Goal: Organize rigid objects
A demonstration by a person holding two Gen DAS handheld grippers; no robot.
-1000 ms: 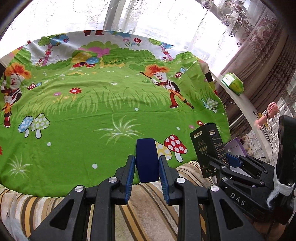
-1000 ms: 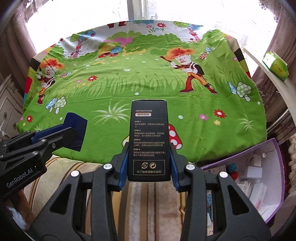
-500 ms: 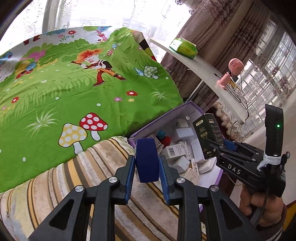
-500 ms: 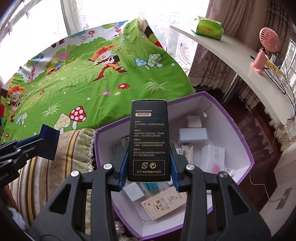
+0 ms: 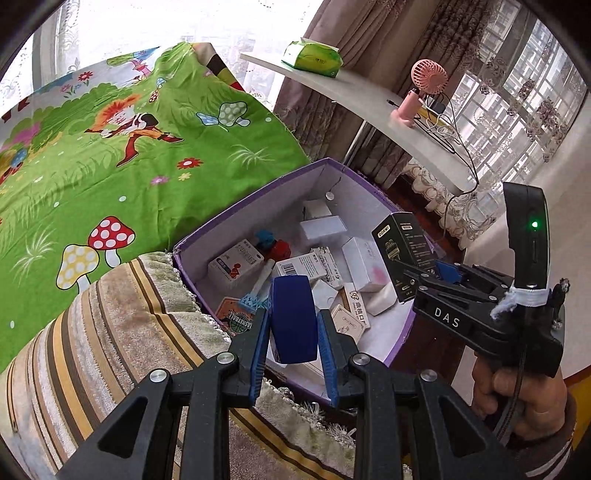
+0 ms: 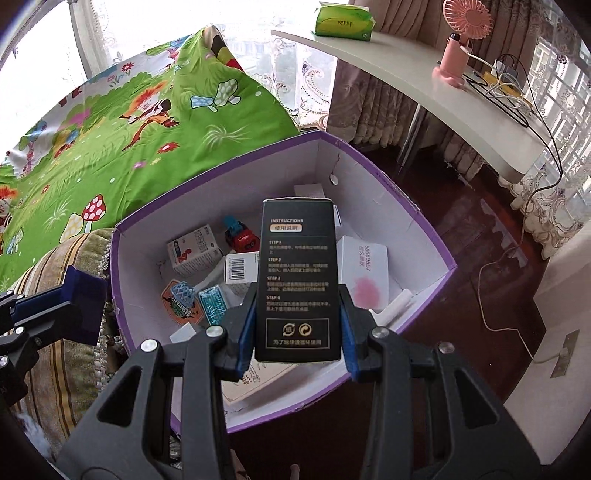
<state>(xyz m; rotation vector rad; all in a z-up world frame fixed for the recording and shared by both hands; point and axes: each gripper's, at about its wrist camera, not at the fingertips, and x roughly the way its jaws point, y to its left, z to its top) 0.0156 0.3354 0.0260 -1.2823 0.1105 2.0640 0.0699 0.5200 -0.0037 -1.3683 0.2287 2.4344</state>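
My left gripper (image 5: 293, 328) is shut on a dark blue box (image 5: 294, 318) and holds it over the near left edge of a purple storage box (image 5: 258, 192). My right gripper (image 6: 297, 314) is shut on a tall black carton (image 6: 297, 280) with printed instructions, held above the purple storage box (image 6: 406, 206). The storage box holds several small white cartons, a red toy car (image 6: 240, 236) and a basketball card (image 6: 181, 306). The right gripper and black carton (image 5: 406, 254) also show in the left wrist view. The blue box (image 6: 85, 306) shows at the left of the right wrist view.
A bed with a green cartoon sheet (image 5: 110, 155) and a striped blanket (image 5: 110, 332) lies left of the box. A white shelf (image 6: 424, 85) at the right carries a green tissue pack (image 6: 343, 18), a pink fan (image 6: 461, 40) and cables. Dark wooden floor (image 6: 480, 258) lies right.
Both grippers swung right from over the green bed to above the purple storage box, each still gripping its box. The storage box now fills the middle of both views.
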